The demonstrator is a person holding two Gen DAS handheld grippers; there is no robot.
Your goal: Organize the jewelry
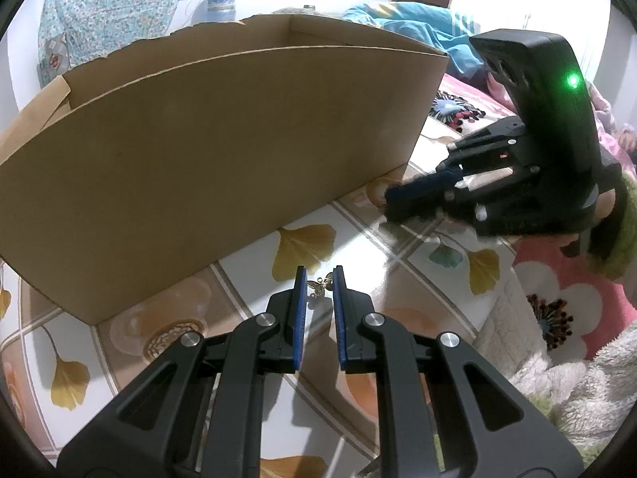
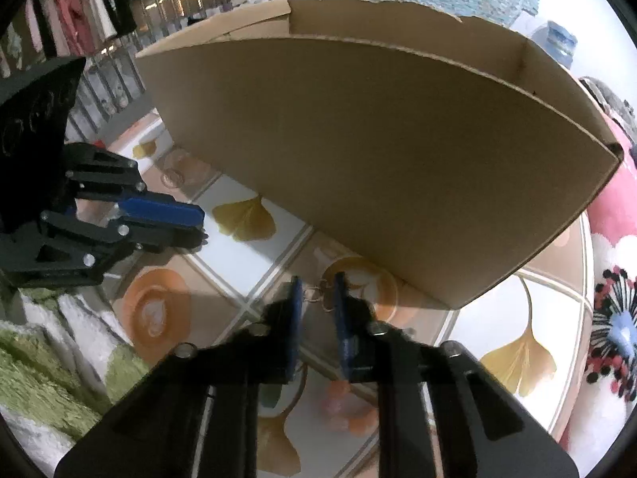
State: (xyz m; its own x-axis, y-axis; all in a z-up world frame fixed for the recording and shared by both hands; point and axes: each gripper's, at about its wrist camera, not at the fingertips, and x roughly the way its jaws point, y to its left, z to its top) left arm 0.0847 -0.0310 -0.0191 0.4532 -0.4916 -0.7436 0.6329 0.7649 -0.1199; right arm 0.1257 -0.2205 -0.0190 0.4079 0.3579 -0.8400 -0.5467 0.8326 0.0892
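In the left wrist view my left gripper [image 1: 319, 275] is shut on a small gold butterfly charm [image 1: 321, 285], held at the pad tips just above the ginkgo-leaf tablecloth [image 1: 370, 247]. A tall brown cardboard box [image 1: 239, 139] stands right behind it. My right gripper [image 1: 392, 203] reaches in from the right, its tips near the box's near right corner. In the right wrist view that gripper [image 2: 317, 281] has a small linked-ring piece [image 2: 318, 296] between its blue pads, which touch it on both sides. There the box [image 2: 398, 159] fills the middle and the left gripper [image 2: 201, 225] shows at the left.
A fluffy white and green blanket [image 1: 557, 390] and a pink flowered cover [image 1: 565, 290] lie past the table's right edge. A green sleeve [image 1: 627, 219] is behind the right gripper. A water jug [image 1: 221, 4] stands beyond the box. The box's inside is hidden.
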